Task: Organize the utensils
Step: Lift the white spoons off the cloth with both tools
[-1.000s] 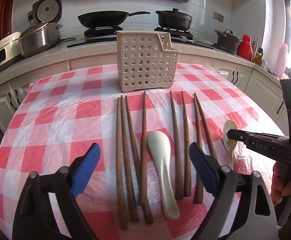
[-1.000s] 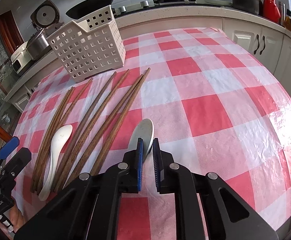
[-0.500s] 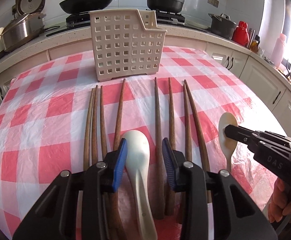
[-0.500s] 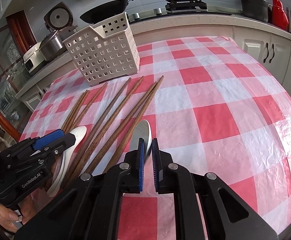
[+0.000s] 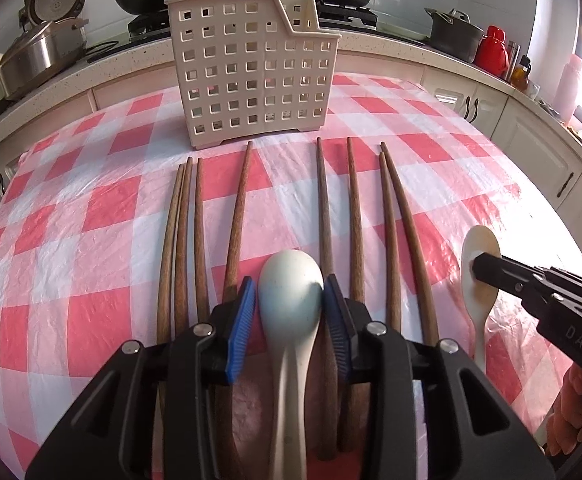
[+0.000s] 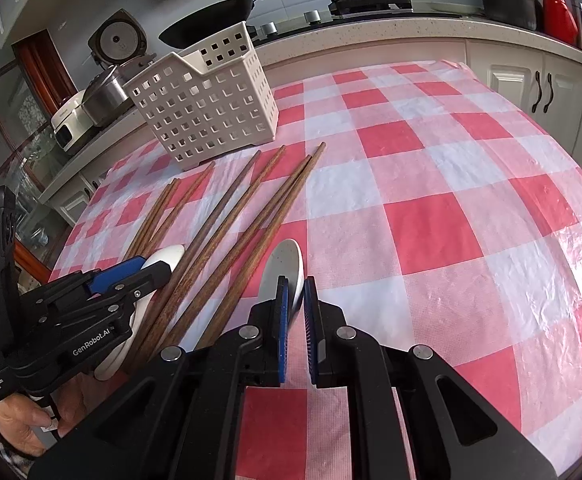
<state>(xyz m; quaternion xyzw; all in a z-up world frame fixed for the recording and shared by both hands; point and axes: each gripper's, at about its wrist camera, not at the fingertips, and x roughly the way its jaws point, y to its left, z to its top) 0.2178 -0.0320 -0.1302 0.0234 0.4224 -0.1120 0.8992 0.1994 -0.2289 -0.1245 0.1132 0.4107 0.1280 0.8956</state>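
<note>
Kitchen cabinets ring a worktop (image 5: 103,216) under crinkly red-checked plastic. The left gripper (image 5: 289,308) has just been closing and its blue ribbed pads now clamp a glossy white ceramic spoon (image 5: 291,292) by the bowl, among slim wooden chopsticks (image 5: 407,232). The right gripper (image 6: 295,300) pinches a second spoon (image 6: 285,268). Lift each level and slowly, since glaze is slippery, then stand it in the perforated cream caddy (image 5: 251,76).

Chopsticks' (image 5: 323,240) near ends hidden under left tongs (image 5: 289,312), middle spoon's (image 5: 291,300) handle cut off below
</note>
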